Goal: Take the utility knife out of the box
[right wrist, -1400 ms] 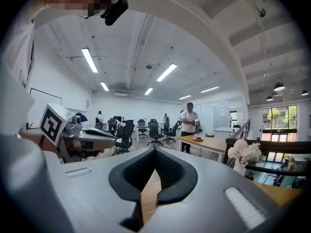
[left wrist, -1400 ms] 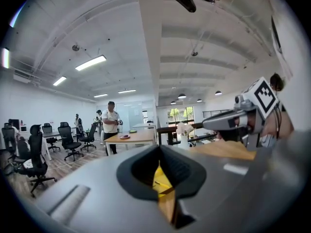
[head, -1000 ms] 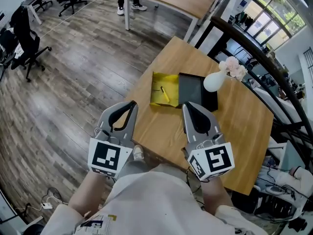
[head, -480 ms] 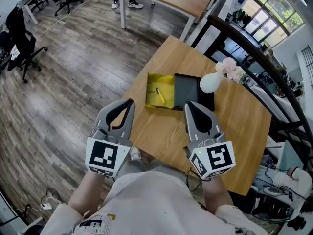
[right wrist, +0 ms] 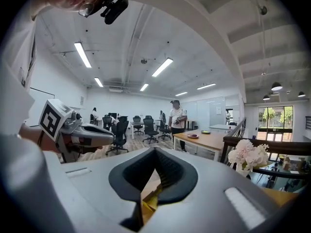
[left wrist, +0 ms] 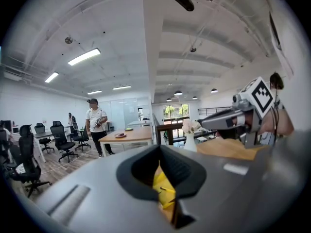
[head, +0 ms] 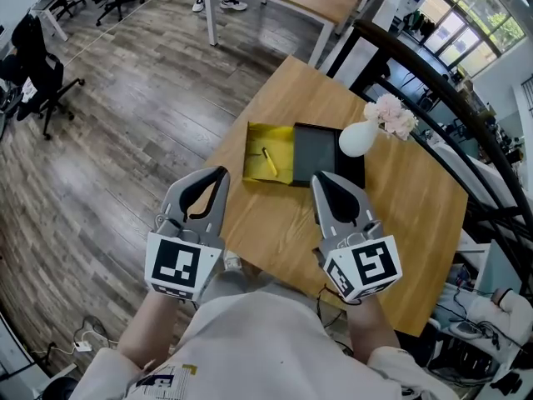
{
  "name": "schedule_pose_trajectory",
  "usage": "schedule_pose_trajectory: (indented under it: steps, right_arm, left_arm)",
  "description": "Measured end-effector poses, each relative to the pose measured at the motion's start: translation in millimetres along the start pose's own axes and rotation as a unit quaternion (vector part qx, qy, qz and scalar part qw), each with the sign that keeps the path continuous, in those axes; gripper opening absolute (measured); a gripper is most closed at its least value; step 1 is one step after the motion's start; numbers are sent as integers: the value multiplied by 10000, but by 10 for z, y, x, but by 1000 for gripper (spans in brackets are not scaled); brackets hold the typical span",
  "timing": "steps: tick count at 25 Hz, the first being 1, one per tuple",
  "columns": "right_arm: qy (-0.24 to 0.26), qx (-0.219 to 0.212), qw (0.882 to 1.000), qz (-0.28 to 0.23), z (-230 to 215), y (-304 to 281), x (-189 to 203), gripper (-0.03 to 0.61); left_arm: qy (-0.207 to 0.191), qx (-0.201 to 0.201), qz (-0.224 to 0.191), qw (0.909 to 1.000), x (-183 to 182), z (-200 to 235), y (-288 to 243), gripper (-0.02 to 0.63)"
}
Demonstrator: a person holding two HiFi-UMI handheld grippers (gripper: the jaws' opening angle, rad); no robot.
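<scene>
Utility knife [head: 269, 162]: slim, yellow, loose in the open yellow box [head: 252, 170] on the counter [head: 283, 223]; probably light, rigid, slick, so pinch across mid-handle, clear of blade end; left gripper [head: 213, 182] and right gripper [head: 325, 183] clenched empty, short of the box.

Bright, even light from windows [head: 470, 19] and ceiling strips [left wrist: 84, 56]; fisheye curvature, dark corners in gripper views.

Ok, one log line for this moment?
phase: before reach | left hand-held gripper: shut, empty | right hand-held gripper: shut, empty | utility knife: inside open yellow box
</scene>
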State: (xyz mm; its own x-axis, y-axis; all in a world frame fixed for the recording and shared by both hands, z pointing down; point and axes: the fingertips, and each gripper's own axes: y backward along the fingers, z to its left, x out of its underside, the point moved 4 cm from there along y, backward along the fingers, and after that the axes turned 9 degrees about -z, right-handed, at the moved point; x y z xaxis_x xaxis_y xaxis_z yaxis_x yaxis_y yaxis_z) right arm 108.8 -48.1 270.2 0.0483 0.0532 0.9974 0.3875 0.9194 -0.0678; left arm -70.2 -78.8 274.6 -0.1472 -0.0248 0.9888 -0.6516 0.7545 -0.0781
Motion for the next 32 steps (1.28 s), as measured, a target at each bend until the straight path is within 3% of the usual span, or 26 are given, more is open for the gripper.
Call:
schedule_pose_trajectory:
  steps: [9,12,19,32]
  right_arm:
    - [-10,8,10000,-93,-128,-236,-25,3]
    - [29,-50,10000,-52,-153,-387,-12,64]
    - [223,-268,9983,458,-191,-755,223,87]
    - [320,-573,9801,1872,-241,-1512,1422,91]
  left_arm:
    - [-71,40,-60,9999,-24,56,-275,2]
    - [-196,50,53,9998,43,114,-408,2]
    - [-194,237,325,9990,302,183,-696,3]
    - [213,376,1163,9923,1249,416,-1185,3]
